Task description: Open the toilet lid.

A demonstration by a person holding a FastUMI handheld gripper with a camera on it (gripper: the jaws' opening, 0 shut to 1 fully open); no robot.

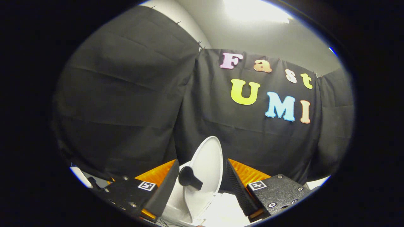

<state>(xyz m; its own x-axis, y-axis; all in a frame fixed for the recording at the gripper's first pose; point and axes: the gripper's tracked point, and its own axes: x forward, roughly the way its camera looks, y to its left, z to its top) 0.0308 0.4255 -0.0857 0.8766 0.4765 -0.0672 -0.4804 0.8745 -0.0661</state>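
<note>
Gripper (200, 186) spread around the raised toilet lid (206, 167), seemingly touching its black knob (188, 178).

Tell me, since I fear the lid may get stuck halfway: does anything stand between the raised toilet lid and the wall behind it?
Nothing visible does. The toilet lid stands raised between the fingers of the claw, a dark knob on its face. Beyond it hangs the black cloth wall, with nothing seen between.

Lid (206, 170) upright between fingers (164, 189)
</note>
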